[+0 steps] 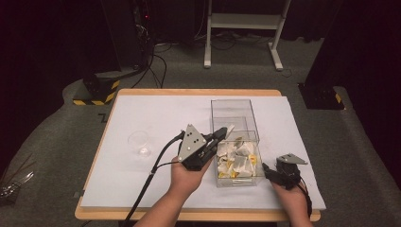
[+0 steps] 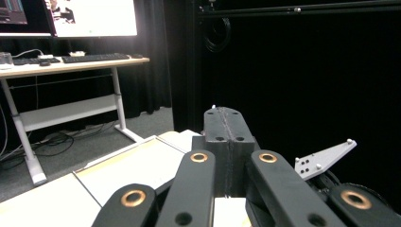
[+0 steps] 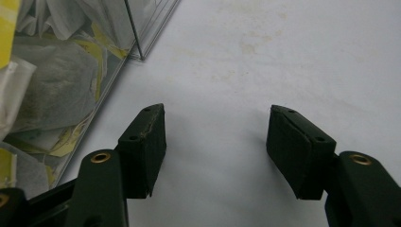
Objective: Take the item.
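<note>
- The left gripper (image 1: 218,134) is up over the clear box (image 1: 235,113), and its jaws are squeezed tight together with nothing seen between them.
- The left gripper view shows those jaws pressed flat, and a desk (image 2: 71,64) far behind.
- The right gripper (image 1: 270,172) sits just beside the box with its jaws apart and empty.
- The right gripper view shows bare white table cover (image 3: 283,56) between them.
- The tea bags (image 1: 236,161) lie inside the box, in its near part.
</note>
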Demonstrator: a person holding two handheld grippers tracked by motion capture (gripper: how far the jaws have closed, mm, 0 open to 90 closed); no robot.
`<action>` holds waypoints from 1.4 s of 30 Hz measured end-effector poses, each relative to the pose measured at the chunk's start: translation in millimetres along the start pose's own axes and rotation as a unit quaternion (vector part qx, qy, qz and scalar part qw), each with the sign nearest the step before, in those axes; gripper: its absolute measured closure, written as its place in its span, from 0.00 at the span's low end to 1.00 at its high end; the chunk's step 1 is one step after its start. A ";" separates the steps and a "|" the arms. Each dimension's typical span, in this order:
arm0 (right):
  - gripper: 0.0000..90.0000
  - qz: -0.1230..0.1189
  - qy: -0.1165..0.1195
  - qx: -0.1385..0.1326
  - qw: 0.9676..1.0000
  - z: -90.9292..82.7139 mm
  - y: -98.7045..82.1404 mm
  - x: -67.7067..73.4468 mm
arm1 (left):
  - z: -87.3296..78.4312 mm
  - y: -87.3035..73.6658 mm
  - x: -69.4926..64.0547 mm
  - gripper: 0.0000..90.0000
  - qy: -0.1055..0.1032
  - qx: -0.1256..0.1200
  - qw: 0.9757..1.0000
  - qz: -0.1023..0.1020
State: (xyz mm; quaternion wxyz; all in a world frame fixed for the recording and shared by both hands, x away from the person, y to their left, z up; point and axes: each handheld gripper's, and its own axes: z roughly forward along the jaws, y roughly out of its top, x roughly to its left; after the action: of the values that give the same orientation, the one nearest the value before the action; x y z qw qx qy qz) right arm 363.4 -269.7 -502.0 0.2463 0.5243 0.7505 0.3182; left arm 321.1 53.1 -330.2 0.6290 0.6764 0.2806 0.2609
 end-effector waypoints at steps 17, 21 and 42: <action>0.43 0.000 0.000 0.000 1.000 0.0 0.0 0.1 | -6.5 22.0 -0.2 1.00 0.000 -0.039 0.999 0.005; 0.43 0.000 0.000 0.000 1.000 0.0 0.0 0.1 | -9.1 29.1 0.7 1.00 0.001 -0.047 0.999 0.008; 0.43 0.000 0.000 0.000 1.000 0.0 0.0 0.1 | -26.2 47.5 9.1 1.00 0.020 -0.075 0.997 0.016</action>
State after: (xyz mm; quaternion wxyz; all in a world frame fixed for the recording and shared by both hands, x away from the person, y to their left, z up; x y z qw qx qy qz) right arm 363.4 -269.5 -502.1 0.2467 0.5241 0.7505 0.3180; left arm 311.5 75.6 -280.9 0.6681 0.6260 0.2622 0.3051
